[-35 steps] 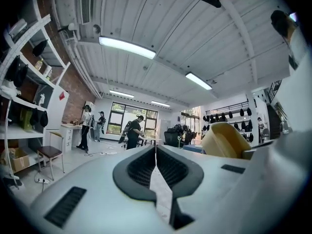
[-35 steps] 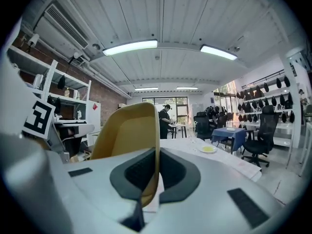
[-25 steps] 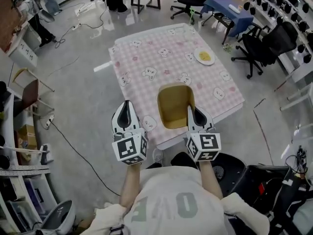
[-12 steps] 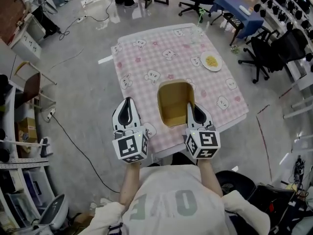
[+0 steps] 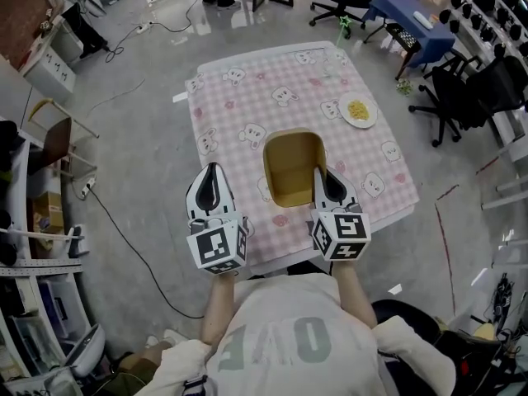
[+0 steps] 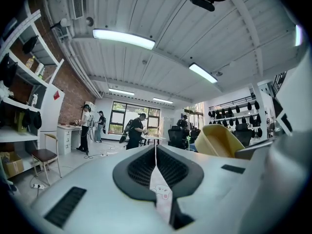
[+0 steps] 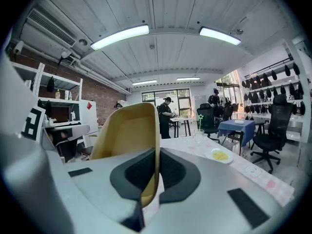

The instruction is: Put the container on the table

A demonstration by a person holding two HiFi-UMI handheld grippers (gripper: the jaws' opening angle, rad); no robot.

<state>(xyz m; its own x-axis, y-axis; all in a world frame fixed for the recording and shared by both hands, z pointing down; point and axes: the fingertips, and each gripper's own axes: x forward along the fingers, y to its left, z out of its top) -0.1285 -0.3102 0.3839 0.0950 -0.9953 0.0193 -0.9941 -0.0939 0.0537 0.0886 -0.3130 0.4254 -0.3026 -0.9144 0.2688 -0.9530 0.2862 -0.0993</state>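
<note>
The yellow container (image 5: 290, 151) is a deep open tub, held over the near part of the table with the pink bear-print cloth (image 5: 247, 89). My right gripper (image 5: 323, 176) is shut on its right rim, and the tub's wall (image 7: 129, 135) runs between the jaws in the right gripper view. My left gripper (image 5: 213, 173) is shut with nothing in it, level beside the tub's left, above the table's near-left edge. In the left gripper view the tub (image 6: 222, 140) shows at the right.
A white plate of yellow food (image 5: 358, 111) sits on the table's right side. Clear glasses (image 7: 197, 135) stand near its far edge. Office chairs (image 5: 462, 89) and a blue table (image 5: 404, 11) are to the right, shelves (image 5: 33, 246) to the left. People stand far across the room.
Both grippers and the tub have moved forward from the table's near edge to further over the cloth. The right gripper's hold on the rim is the same.
</note>
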